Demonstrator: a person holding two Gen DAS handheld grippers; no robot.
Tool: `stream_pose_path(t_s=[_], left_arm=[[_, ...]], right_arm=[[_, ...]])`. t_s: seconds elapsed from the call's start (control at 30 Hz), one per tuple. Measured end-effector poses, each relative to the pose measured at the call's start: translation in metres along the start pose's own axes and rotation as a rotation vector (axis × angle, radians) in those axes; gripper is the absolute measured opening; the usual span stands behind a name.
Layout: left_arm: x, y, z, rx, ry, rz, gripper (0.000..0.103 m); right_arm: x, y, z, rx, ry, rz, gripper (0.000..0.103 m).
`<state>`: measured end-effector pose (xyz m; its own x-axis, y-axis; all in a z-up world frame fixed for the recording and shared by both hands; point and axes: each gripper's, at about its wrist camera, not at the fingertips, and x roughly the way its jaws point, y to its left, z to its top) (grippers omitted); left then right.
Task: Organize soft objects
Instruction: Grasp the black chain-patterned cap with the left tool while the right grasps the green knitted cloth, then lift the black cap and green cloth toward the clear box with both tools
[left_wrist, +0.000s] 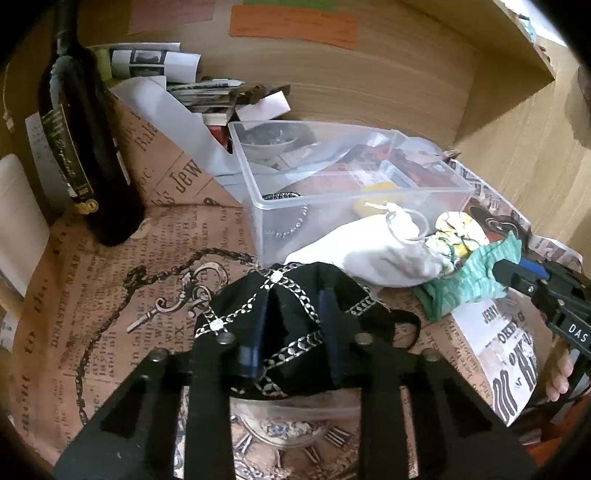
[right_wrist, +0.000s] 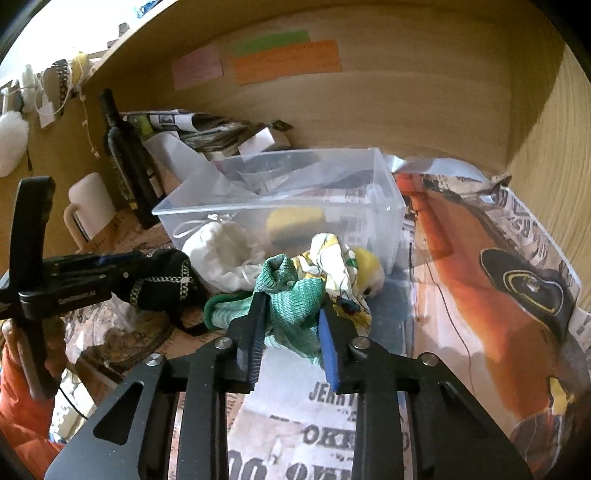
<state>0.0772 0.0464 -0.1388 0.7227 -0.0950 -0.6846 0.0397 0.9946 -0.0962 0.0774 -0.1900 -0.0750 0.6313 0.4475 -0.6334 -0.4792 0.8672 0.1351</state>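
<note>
Left gripper (left_wrist: 291, 332) pinches the black pouch (left_wrist: 295, 295); right gripper (right_wrist: 291, 325) pinches the green cloth (right_wrist: 291, 295). Both lie before the bin (right_wrist: 388, 206). Light, limp fabric likely sags: grip bunched folds.

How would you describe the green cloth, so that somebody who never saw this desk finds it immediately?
Find the clear plastic box in the middle of the paper-covered desk. A row of soft things lies along its front wall; the green cloth lies nearest the right gripper, between its fingers. Only it is green knit; the neighbours are a white pouch and a yellow-patterned cloth.
</note>
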Motion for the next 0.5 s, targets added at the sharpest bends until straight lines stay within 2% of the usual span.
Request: stream_pose_path(t_s=[0.17, 0.5], left_arm=[[-0.006, -0.004, 0.001, 0.008, -0.017, 0.01, 0.008], [-0.043, 0.002, 0.013, -0.025, -0.097, 0.003, 0.006]], right_arm=[[-0.009, 0.002, 0.005, -0.006, -0.034, 0.0, 0.022], [-0.029, 0.001, 0.018, -0.008, -0.118, -0.005, 0.022]])
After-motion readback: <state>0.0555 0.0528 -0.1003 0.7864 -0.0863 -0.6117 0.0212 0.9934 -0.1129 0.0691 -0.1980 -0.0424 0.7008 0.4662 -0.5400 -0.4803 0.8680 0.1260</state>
